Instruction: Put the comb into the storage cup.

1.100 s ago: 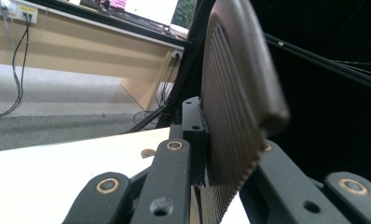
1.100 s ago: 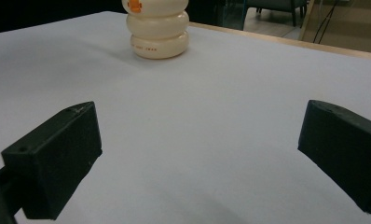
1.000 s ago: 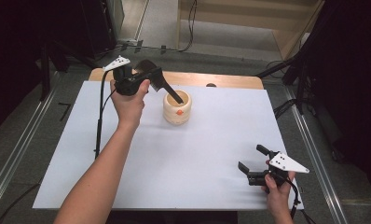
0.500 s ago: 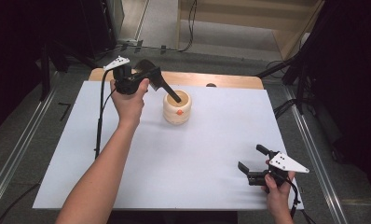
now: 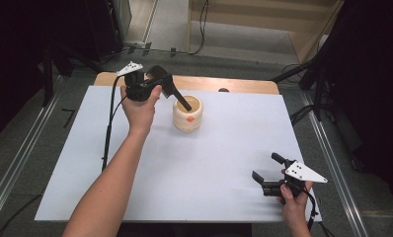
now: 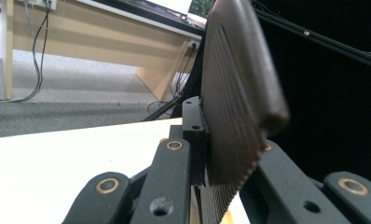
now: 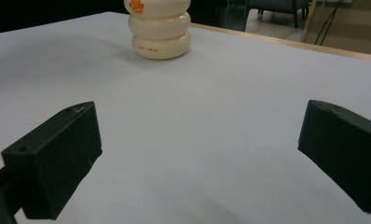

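Note:
A cream ribbed pot (image 5: pixel 187 119) with an orange mark stands on the white table cover (image 5: pixel 209 158) toward the back; it is also far off in the right gripper view (image 7: pixel 159 29). My left gripper (image 5: pixel 161 85) is held up just left of the pot, shut on a dark ribbed tool (image 5: pixel 171 90) whose narrow end slants down into the pot's mouth. In the left gripper view (image 6: pixel 230 144) the tool's broad grooved end (image 6: pixel 235 88) is clamped between the jaws. My right gripper (image 5: pixel 266 166) rests near the front right corner, open and with nothing in it (image 7: pixel 197 154).
A strip of the wooden table (image 5: pixel 234 84) shows behind the white cover. The left gripper's black cable (image 5: pixel 108 133) hangs down over the left side of the cover. Metal rails (image 5: pixel 21 158) run along both sides of the table.

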`<state>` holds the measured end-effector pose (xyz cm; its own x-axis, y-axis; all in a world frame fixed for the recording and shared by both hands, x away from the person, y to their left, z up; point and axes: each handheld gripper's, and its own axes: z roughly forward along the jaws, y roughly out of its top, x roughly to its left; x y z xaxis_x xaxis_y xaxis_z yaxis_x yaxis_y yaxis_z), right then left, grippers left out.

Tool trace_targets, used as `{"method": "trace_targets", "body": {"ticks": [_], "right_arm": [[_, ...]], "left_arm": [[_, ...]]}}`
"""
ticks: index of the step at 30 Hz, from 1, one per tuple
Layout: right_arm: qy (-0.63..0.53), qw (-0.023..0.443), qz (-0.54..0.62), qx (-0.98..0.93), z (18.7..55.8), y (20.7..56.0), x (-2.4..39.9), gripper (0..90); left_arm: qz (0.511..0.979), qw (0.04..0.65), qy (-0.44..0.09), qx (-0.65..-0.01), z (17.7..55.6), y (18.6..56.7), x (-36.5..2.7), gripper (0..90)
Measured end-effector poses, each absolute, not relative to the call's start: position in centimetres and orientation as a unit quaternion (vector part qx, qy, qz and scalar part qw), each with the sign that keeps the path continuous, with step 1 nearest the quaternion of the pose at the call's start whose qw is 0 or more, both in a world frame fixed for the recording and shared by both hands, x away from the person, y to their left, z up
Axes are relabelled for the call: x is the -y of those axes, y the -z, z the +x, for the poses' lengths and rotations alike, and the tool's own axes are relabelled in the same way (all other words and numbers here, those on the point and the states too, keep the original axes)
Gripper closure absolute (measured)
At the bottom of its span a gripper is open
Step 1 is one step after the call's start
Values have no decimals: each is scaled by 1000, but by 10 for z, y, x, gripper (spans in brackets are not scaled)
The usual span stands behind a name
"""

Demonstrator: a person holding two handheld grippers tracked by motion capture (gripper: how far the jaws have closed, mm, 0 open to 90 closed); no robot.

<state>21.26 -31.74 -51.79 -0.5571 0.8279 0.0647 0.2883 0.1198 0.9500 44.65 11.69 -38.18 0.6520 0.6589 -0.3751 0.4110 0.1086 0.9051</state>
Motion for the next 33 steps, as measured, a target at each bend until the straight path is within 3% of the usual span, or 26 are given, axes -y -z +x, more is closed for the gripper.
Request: {"method": "trace_targets", "body": {"ticks": [33], "right_arm": [[-532, 254, 396, -704, 213, 518, 318, 0]], "left_arm": [[686, 588, -95, -418, 453, 413, -88, 843]]}}
